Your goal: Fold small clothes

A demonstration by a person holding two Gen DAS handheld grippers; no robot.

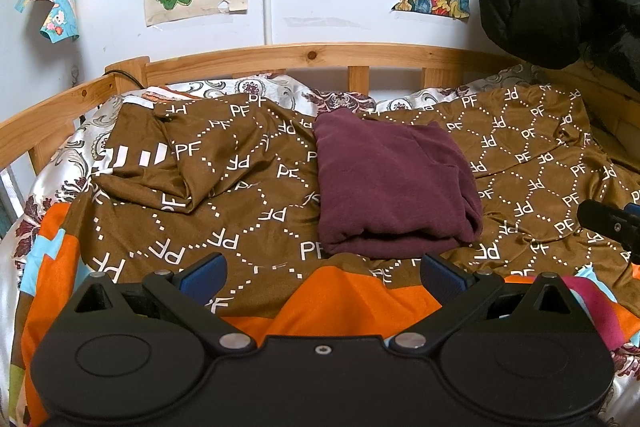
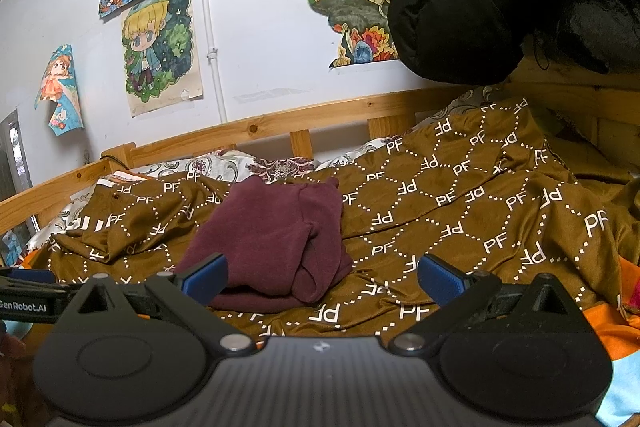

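Your left claw [image 1: 322,277] and right claw [image 2: 322,277] both gape, empty; the maroon garment [image 1: 392,187], apparently folded, lies at 12 o'clock on the brown blanket [image 1: 240,187].

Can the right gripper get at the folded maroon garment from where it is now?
Probably yes. The right gripper is open and empty, and the maroon garment lies just ahead of it, left of centre, on the brown patterned blanket, with nothing between them.
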